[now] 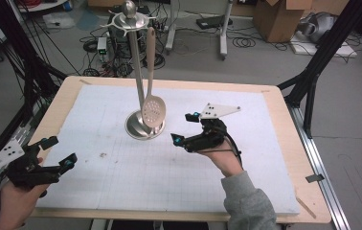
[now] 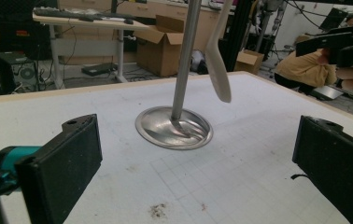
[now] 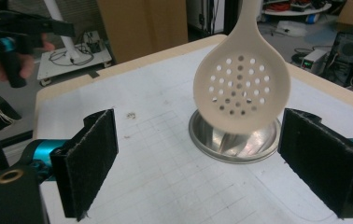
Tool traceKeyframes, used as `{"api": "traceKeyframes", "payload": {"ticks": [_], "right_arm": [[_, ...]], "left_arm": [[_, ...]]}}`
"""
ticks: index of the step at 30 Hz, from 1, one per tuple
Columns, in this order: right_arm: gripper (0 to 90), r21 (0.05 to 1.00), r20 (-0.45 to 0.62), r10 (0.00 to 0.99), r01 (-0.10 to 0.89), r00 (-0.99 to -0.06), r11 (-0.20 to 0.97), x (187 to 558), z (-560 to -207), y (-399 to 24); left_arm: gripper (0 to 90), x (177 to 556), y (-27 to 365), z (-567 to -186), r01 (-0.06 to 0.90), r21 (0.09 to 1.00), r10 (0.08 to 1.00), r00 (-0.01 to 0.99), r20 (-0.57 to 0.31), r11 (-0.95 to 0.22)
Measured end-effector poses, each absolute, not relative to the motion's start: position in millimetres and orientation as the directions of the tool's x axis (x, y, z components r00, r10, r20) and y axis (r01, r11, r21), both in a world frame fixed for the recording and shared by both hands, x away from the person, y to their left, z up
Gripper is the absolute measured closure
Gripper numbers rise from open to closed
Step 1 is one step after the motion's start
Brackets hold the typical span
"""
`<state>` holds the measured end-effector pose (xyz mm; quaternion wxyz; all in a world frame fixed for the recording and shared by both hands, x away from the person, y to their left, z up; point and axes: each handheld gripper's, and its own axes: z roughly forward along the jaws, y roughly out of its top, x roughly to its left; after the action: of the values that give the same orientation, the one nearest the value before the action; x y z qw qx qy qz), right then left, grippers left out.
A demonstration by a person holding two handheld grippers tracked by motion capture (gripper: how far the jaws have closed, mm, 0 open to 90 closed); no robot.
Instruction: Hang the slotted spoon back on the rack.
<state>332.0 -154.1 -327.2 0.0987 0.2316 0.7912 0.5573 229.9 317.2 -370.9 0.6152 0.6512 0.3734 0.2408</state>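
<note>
From up high, I see my left gripper (image 1: 58, 152) at the near left edge of the white mat (image 1: 121, 182). Its jaws are wide apart and hold nothing. My right gripper (image 1: 185, 128) is out over the mat, just to the right of the stand (image 1: 137, 76). Its jaws are wide apart too, and empty. The stand is a shiny metal pole on a round base (image 1: 133, 128), with hooks at the top. A pale spoon with holes (image 1: 153, 111) hangs from one hook. Its long handle runs straight up and down, and its round bowl is at the bottom, just above the base. This view shows the hooks on top; the gripper views do not.

In the left gripper view, I look between my two black jaws, far apart, at the pole (image 2: 184, 60) and its base (image 2: 173, 127) on the mat (image 2: 240, 177). Here the spoon (image 2: 219, 70) is seen from its thin side, so the holes do not show. It hangs to the right of the pole. My other gripper (image 2: 347, 46) is at the far right.

In the right gripper view, the spoon's bowl (image 3: 241, 88) faces me, and I can see its holes. It hangs between my open jaws, a bit farther off, touching neither. The base (image 3: 235, 142) sits behind and below it. My left gripper (image 3: 11, 39) is far off at the upper left.
</note>
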Motion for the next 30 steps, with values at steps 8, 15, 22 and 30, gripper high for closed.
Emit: {"api": "traceKeyframes", "payload": {"ticks": [8, 15, 22, 30], "right_arm": [[10.8, 0.949, 0.131, 0.445, 0.243, -0.886, 0.202, 319, -335, -179], [10.4, 0.954, 0.148, 0.472, 0.251, -0.869, 0.164, 309, -345, -201], [9.8, 0.952, 0.135, 0.510, 0.254, -0.849, 0.171, 302, -355, -216], [9.8, 0.952, 0.135, 0.547, 0.262, -0.826, 0.160, 296, -368, -233]], "left_arm": [[1.8, 236, 310, -375, 0.203, 0.979, 0.773, 0.617, -0.149, 0.027], [1.8, 239, 305, -378, 0.209, 0.978, 0.767, 0.624, -0.147, 0.018], [1.8, 240, 304, -379, 0.214, 0.977, 0.767, 0.624, -0.150, 0.018], [1.8, 240, 305, -380, 0.211, 0.977, 0.769, 0.622, -0.148, 0.017]]}}
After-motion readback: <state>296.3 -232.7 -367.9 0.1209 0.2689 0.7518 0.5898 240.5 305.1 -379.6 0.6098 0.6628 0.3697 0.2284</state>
